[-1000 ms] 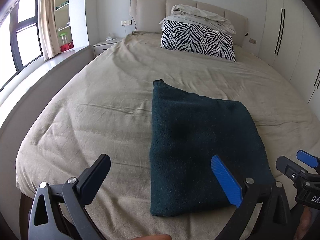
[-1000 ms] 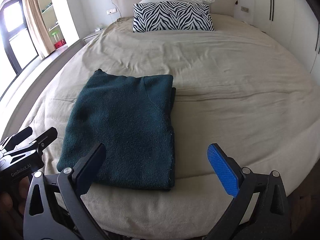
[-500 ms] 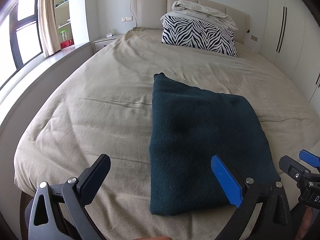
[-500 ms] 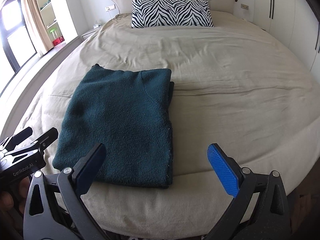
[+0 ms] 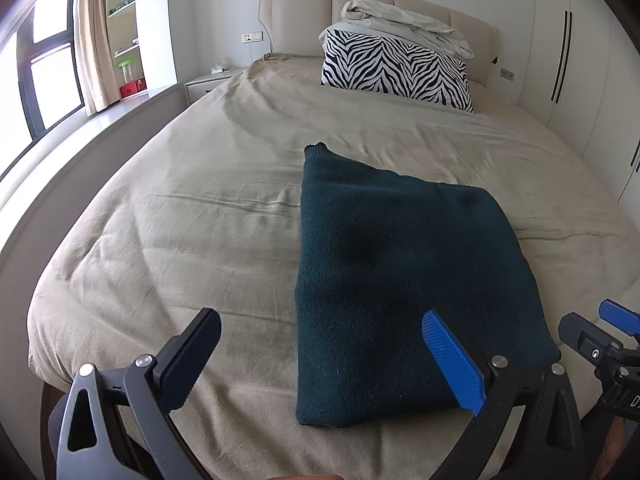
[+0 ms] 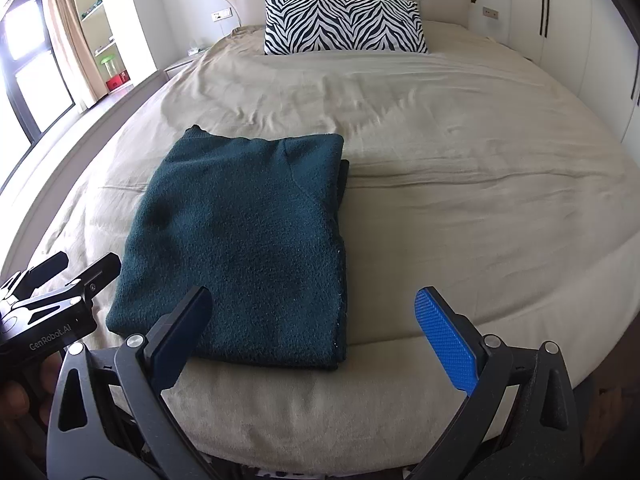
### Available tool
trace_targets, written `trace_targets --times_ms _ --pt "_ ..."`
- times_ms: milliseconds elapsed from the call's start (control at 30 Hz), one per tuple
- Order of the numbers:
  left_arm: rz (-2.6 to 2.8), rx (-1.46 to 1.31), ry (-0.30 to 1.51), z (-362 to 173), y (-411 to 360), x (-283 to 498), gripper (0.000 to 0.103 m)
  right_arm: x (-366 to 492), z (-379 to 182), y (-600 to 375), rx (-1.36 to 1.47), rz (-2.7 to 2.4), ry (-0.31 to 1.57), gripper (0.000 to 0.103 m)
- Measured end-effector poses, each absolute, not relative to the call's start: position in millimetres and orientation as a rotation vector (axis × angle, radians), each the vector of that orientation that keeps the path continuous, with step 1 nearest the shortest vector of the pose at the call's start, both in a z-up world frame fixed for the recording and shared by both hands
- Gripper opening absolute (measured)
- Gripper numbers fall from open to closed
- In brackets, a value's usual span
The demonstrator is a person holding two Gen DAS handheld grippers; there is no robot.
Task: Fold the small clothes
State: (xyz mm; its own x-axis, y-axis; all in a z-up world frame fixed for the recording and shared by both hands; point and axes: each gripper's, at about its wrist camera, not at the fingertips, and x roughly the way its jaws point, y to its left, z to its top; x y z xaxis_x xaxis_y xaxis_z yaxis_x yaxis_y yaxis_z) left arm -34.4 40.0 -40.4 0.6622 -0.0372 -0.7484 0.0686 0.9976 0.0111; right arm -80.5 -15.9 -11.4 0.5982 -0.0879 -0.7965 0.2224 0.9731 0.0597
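Observation:
A dark teal knit garment (image 5: 400, 276) lies folded into a flat rectangle near the foot of the beige bed (image 5: 208, 208). It also shows in the right wrist view (image 6: 244, 240), with layered edges along its right side. My left gripper (image 5: 320, 352) is open and empty, held above the bed's near edge, its blue finger over the garment's near right part. My right gripper (image 6: 312, 328) is open and empty, held just in front of the garment's near edge. Each gripper shows at the edge of the other's view.
A zebra-print pillow (image 5: 394, 66) with a crumpled white blanket (image 5: 404, 26) on top lies at the headboard. A nightstand (image 5: 208, 82) and window ledge are at the left, white wardrobes (image 5: 576, 60) at the right.
Both grippers have pulled back slightly from the garment. The garment lies as before and both grippers stay open.

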Motion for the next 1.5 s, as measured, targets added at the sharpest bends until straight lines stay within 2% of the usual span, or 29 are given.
trace_targets --times_ms 1500 --pt "-0.069 0.04 0.853 -47.2 38.9 -36.6 0.103 -87.3 -16.4 -13.7 0.161 -0.182 0.92 0.103"
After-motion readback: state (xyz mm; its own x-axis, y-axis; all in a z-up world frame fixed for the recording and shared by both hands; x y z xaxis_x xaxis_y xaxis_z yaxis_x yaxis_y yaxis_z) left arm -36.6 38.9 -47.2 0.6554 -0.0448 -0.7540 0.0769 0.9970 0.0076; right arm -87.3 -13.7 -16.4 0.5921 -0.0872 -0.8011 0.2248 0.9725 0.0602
